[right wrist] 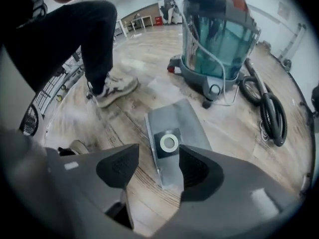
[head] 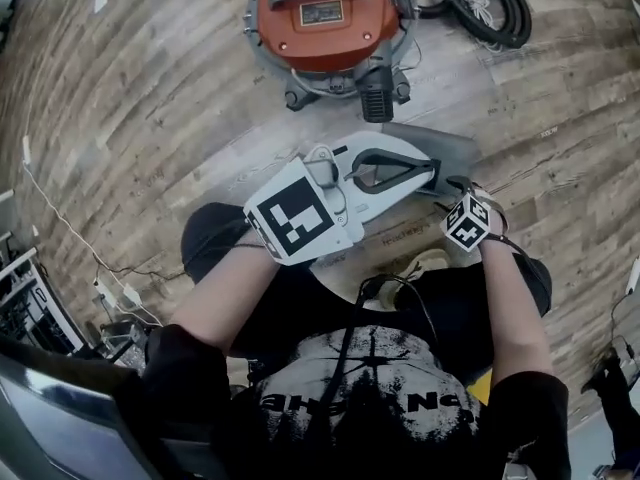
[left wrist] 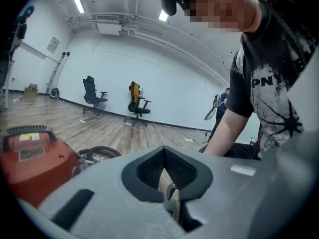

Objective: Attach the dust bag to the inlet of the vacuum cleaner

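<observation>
Our right hand-held gripper (right wrist: 159,151), wide and empty, points down at the dust bag (right wrist: 177,123), which lies flat on the floor (right wrist: 234,133), long axis toward the vacuum cleaner (right wrist: 219,39); our left hand-held gripper (left wrist: 165,173), closed on nothing, seems farther.

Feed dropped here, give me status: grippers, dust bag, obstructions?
Left gripper shut, empty. Right gripper open over dust bag, no grip. Bag flat on floor before vacuum cleaner. Nothing blocking.

The dust bag (head: 450,150) lay flat on the floor (head: 150,98), near of the vacuum cleaner (head: 325,18). The hose (head: 505,13) lay on the floor to the vacuum cleaner's right.
</observation>
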Available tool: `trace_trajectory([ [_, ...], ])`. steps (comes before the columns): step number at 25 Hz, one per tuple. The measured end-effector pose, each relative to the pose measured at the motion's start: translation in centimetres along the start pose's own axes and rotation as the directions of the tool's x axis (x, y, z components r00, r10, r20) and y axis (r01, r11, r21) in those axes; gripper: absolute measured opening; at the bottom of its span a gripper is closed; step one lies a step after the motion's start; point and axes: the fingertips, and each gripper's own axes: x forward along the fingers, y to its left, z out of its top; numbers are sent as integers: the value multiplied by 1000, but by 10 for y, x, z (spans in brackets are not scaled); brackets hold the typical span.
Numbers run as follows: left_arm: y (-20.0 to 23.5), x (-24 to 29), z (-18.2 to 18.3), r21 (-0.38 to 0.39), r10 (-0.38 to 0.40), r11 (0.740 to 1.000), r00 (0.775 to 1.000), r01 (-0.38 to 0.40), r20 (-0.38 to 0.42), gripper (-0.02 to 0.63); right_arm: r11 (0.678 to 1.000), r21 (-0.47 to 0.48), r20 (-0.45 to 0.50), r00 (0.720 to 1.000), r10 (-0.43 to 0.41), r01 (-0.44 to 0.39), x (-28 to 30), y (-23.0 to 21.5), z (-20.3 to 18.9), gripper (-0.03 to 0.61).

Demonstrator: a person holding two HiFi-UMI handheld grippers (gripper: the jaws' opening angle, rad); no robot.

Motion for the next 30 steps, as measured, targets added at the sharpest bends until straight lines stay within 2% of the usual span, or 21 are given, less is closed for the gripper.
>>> trace_trajectory([
  [2,7,15,-29,-19,13,1000,1000,-13,7,2,1000,-6,-47,999,17,-18,40,-5,-26,256],
  [5,19,32,-54,-48,47,998,999,-47,-5,2,998,-30,-138,989,54,-59,86,-13,-61,255],
  [11,18,32,-82,-92,120,988,991,-124,-57,2,992,-86,-241,968,69,-92,125,-15,-91,239],
  [17,16,35,-88,-110,153,981,985,-161,-83,2,989,-125,-268,962,46,-82,143,-16,-104,230],
  [21,19,40,-91,-121,158,978,983,-168,-93,2,984,-171,-263,965,0,-46,150,-19,-104,178],
  [24,18,43,-92,-124,156,978,983,-167,-99,2,980,-195,-263,965,-12,-41,152,-19,-103,149],
  [30,13,50,-98,-115,143,981,981,-158,-129,2,974,-220,-270,963,-12,-50,151,-15,-102,53],
])
